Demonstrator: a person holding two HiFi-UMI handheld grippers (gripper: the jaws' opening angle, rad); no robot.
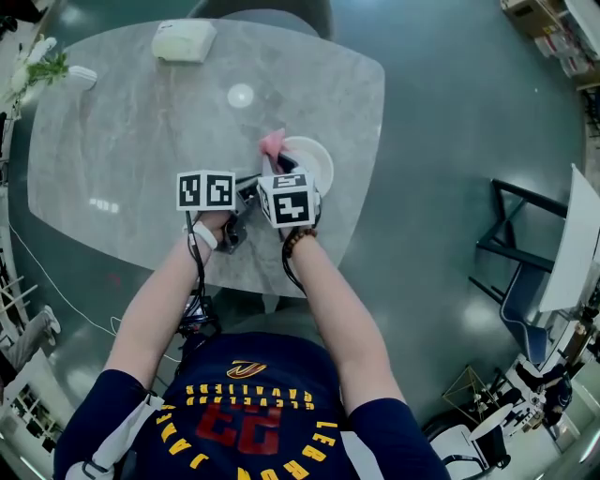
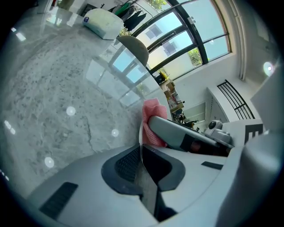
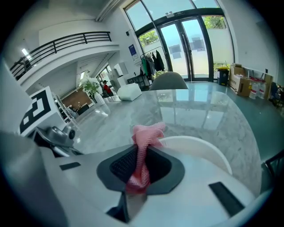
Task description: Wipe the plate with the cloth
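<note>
A white plate (image 1: 313,157) lies near the right edge of the marble table (image 1: 122,159). My left gripper (image 1: 251,191) reaches it from the left and is shut on its rim. In the left gripper view the rim (image 2: 140,131) runs edge-on between the dark pads of that gripper (image 2: 141,153). My right gripper (image 1: 281,161) is shut on a pink mesh cloth (image 1: 273,142). The cloth (image 3: 144,135) sticks up in a bunch past the right gripper (image 3: 141,162), just over the plate (image 3: 199,148). The cloth (image 2: 153,119) also shows from the left gripper.
A white pouch-like box (image 1: 184,40) sits at the table's far side, with a small round white disc (image 1: 240,95) nearer me. Flowers (image 1: 36,66) stand at the far left corner. A grey chair (image 1: 272,9) is behind the table, and a black-framed chair (image 1: 525,234) stands at the right.
</note>
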